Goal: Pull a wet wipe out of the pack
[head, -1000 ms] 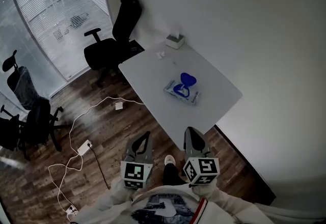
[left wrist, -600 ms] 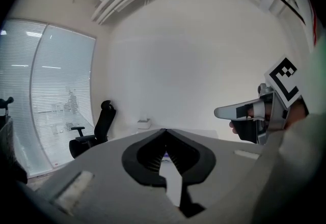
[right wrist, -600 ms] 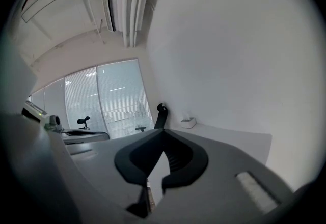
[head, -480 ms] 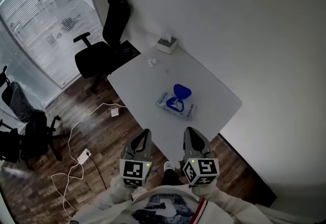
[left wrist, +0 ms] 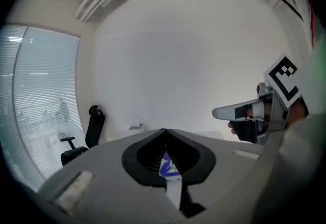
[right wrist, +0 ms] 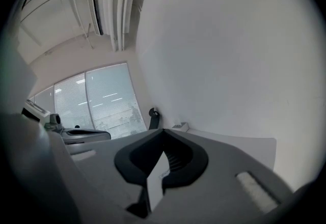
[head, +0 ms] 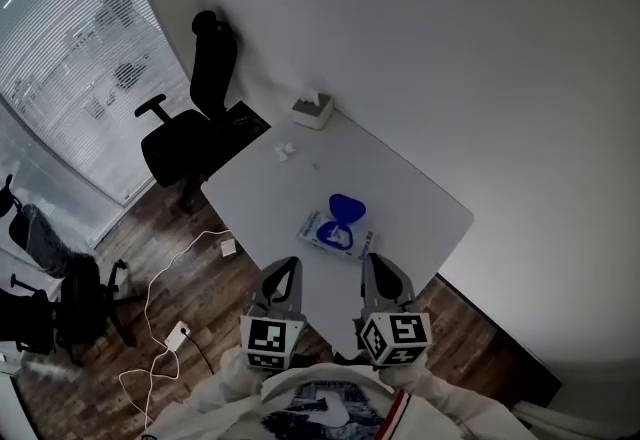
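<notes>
The wet wipe pack lies flat on the white table, with its blue lid flipped up. Both grippers hover at the table's near edge, short of the pack and pointing toward it. My left gripper is shut and holds nothing. The right gripper is likewise shut and empty. In the left gripper view the jaws meet, and a sliver of the blue pack shows through the gap behind them. The right gripper view shows its jaws closed over the table's edge.
A white tissue box stands at the table's far corner, with a small white scrap near it. A black office chair is by the far left side. More chairs and a cable with a power strip are on the wooden floor.
The table and pack have come nearer to both grippers as the person stepped toward them. Both grippers stayed shut and side by side.
</notes>
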